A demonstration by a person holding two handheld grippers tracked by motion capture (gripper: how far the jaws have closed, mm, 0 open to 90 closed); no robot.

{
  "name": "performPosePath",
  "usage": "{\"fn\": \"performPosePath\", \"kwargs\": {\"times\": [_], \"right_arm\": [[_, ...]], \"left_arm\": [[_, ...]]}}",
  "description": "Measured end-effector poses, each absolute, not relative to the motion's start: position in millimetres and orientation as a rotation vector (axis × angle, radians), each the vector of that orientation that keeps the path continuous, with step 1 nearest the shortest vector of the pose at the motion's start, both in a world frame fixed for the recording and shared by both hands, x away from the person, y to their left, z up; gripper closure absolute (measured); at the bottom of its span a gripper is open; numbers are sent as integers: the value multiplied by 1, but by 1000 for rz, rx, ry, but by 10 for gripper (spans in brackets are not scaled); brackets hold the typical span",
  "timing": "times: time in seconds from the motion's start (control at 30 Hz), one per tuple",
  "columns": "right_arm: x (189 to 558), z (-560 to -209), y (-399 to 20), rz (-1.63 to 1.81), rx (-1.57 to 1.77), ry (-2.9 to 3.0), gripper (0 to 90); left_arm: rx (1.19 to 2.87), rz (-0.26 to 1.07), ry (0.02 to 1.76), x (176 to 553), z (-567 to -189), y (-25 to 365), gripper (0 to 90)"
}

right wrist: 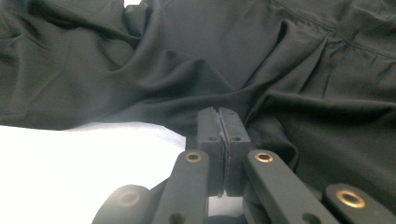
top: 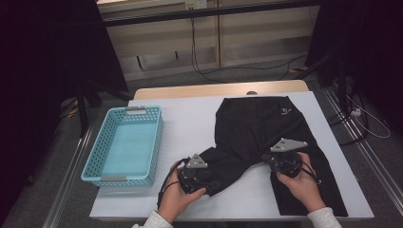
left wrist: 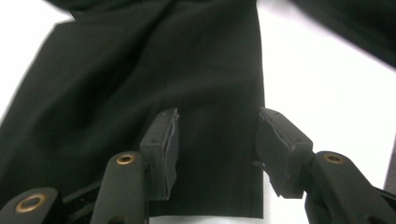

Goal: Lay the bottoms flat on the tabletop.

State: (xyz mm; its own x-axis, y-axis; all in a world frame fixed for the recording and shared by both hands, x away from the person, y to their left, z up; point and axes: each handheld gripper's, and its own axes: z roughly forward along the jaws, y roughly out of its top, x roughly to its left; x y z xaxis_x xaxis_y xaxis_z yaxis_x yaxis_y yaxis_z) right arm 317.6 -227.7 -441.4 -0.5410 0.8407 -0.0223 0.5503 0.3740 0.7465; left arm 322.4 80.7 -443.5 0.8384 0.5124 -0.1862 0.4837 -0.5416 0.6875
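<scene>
Jaws of my left gripper [left wrist: 215,149] are spread over a leg of the black trousers [top: 256,133], centre right of frame; my right gripper [right wrist: 218,122] pinches their fabric. At left, well apart, sits a blue basket [top: 97,154].

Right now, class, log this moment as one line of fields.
left claw: open over trouser leg hem | right claw: shut on black trousers at crotch | blue basket: empty, left
</scene>
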Motion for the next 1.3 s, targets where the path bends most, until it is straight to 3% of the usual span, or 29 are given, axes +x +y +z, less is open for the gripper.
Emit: {"fn": "performPosePath", "kwargs": {"times": [0.07,0.3,0.67,0.77,0.8,0.83,0.9,1.07,1.2,1.27,1.3], "right_arm": [[318,-442,-228,986,1208,2240,893],[319,-444,-228,983,1216,2242,893],[319,-444,-228,981,1211,2247,893],[319,-444,-228,983,1211,2244,893],[319,-444,-228,983,1211,2244,893],[319,-443,-228,985,1209,2243,893],[319,-443,-227,984,1203,2246,893],[320,-444,-226,984,1202,2249,892],[320,-444,-225,977,1196,2255,892],[320,-444,-224,975,1198,2256,892],[321,-444,-224,977,1199,2255,892]], "left_arm": [[2256,26,722,320,-447,77,564],[2301,-17,747,318,-447,73,897],[2117,-62,875,341,-422,97,900],[2134,-36,802,335,-425,93,888],[2134,-36,802,335,-425,93,827],[2154,-30,770,332,-428,89,827],[2182,-14,720,326,-433,83,681],[2275,62,640,314,-445,72,513],[2296,90,610,312,-450,72,549],[2323,37,617,310,-448,70,680],[2342,59,602,308,-448,69,692]]}}
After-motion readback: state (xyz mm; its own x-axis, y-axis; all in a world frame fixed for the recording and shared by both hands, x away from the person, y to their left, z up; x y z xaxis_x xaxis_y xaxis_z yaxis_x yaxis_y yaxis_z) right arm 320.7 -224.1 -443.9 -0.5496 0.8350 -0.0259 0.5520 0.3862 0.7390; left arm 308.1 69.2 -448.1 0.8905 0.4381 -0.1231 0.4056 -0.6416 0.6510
